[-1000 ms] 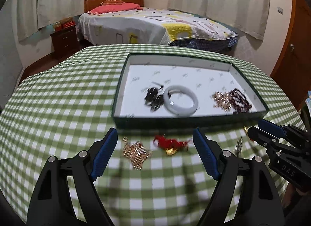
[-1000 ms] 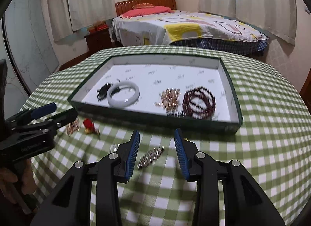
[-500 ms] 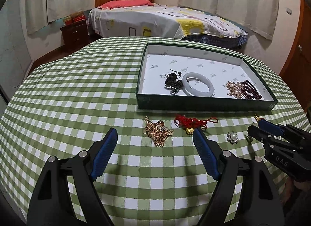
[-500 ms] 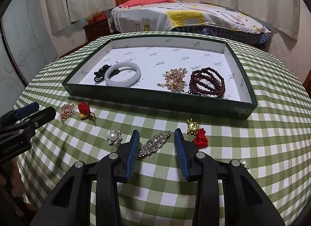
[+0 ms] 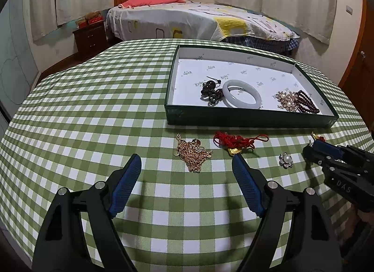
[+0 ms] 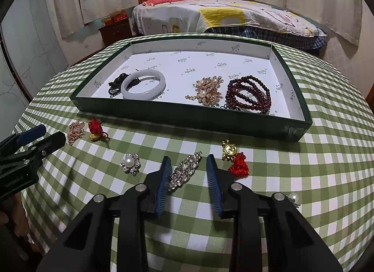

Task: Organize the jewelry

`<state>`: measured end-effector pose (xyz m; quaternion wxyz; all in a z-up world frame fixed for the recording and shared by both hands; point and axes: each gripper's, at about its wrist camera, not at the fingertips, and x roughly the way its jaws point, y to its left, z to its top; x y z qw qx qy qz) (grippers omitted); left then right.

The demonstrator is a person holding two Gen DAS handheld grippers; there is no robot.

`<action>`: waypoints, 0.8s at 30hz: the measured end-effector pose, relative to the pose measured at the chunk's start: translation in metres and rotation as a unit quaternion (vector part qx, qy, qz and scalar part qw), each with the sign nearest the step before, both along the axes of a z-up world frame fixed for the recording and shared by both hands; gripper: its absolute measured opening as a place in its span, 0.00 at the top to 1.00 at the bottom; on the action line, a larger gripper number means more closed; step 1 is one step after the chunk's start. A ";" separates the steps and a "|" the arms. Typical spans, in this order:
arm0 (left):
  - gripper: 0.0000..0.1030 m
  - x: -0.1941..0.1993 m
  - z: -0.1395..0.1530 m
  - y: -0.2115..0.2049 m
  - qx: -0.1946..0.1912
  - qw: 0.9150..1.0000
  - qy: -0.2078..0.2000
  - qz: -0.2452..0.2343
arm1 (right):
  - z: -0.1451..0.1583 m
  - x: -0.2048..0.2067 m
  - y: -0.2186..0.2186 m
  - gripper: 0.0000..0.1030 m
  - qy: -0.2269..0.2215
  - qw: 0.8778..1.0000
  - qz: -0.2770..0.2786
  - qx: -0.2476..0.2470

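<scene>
A dark green tray (image 5: 245, 120) (image 6: 187, 115) with a white floor holds a white bangle (image 6: 143, 82), black beads, a gold pearl brooch and dark red beads (image 6: 249, 94). On the checked cloth in front of it lies a silver rhinestone brooch (image 6: 187, 169), between the jaws of my right gripper (image 6: 188, 162) (image 5: 313, 149), which are closing. The right pad stands apart from it. My left gripper (image 5: 186, 158) (image 6: 46, 136) is open, and a gold chain piece (image 5: 192, 152) lies just ahead of its tips.
Loose on the cloth are a red knot with a gold charm (image 5: 236, 142), a pearl flower brooch (image 6: 131, 163), a second gold charm with a red knot (image 6: 233, 157) and a small pearl piece (image 6: 293, 198). Beyond the round table stand a bed and a nightstand.
Both views were blurred and closer to the tray a second ago and are steady now. The right jaws have narrowed around the rhinestone brooch. The left jaws keep their width.
</scene>
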<state>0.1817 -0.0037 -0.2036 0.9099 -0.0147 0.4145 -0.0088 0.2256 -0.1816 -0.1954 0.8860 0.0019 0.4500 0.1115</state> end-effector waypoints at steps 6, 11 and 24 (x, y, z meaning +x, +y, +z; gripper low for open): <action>0.24 0.001 -0.003 0.000 0.002 1.000 0.003 0.000 | 0.002 0.000 -0.009 0.72 0.001 1.000 -0.009 0.010; 0.24 0.003 -0.004 -0.002 0.006 1.000 0.004 -0.004 | -0.001 0.003 -0.006 0.72 0.005 1.000 -0.002 0.011; 0.25 0.014 -0.011 -0.006 0.016 1.000 0.009 -0.011 | 0.000 -0.001 -0.013 0.87 0.002 1.000 0.006 0.016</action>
